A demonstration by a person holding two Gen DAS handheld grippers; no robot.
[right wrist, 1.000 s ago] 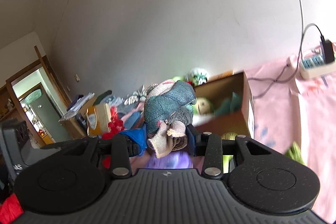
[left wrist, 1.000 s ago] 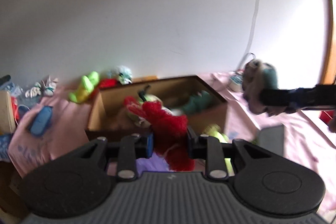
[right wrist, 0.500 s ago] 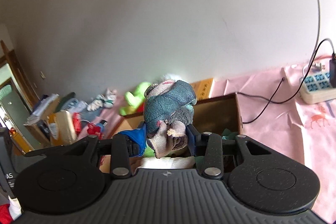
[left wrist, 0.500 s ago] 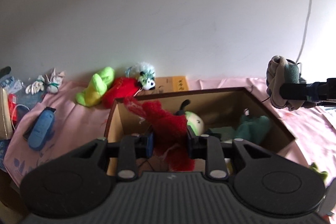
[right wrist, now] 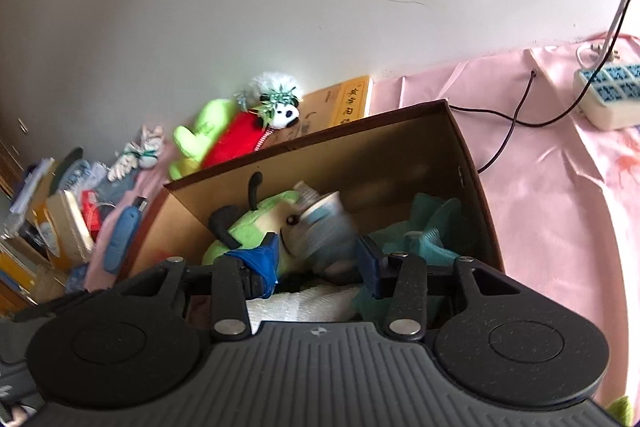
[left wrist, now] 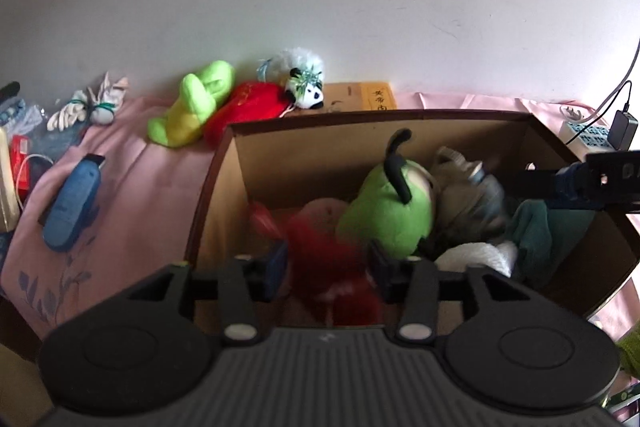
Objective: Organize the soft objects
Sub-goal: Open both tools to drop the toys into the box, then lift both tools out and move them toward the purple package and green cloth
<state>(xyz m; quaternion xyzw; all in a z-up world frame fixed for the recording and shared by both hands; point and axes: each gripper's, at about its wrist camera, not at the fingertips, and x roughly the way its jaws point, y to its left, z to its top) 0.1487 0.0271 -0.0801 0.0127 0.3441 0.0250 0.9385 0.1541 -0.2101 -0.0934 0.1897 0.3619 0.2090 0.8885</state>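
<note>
Because the red plush toy (left wrist: 328, 267) between the left gripper (left wrist: 327, 267) fingers and the grey-blue plush (right wrist: 320, 227) between the right gripper (right wrist: 318, 259) fingers look light and squashy, both sit clamped mid-body above the cardboard box (left wrist: 400, 131).

- My left gripper (left wrist: 327, 269) points forward and down, its fingers spread wider than the red plush (left wrist: 332, 267) that sits blurred between them; whether the pads touch it I cannot tell.
- My right gripper (right wrist: 317, 259) tilts down likewise, fingers parted around a blurred grey-blue bundle (right wrist: 320, 227).
- From the left wrist view, my right gripper reaches in from the right edge.
</note>
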